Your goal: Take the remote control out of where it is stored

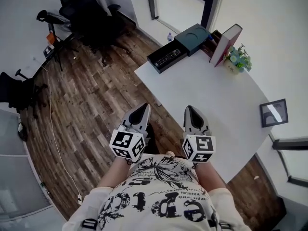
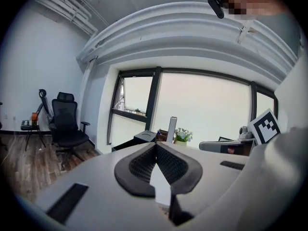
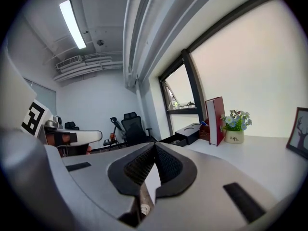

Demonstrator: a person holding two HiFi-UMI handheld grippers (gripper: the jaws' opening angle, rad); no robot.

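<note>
The remote control [image 1: 167,57] lies in a black drawer [image 1: 160,64] pulled out of a dark storage box [image 1: 192,37] at the far left corner of the white table [image 1: 221,100]. My left gripper [image 1: 143,108] and right gripper [image 1: 189,109] hang side by side close to the person's body, at the table's near edge and far from the drawer. Both are shut with nothing between the pads. The box [image 3: 192,130] and its open drawer [image 3: 177,139] show small and distant in the right gripper view, past the shut right gripper [image 3: 154,146]. The left gripper [image 2: 156,146] points toward the box [image 2: 146,136].
A red book [image 1: 226,43] stands upright beside the box, with a small potted plant [image 1: 239,59] next to it. A picture frame [image 1: 274,112] sits at the table's right edge. A small bottle [image 1: 170,36] stands behind the drawer. Black office chairs [image 1: 89,13] stand on the wooden floor at the left.
</note>
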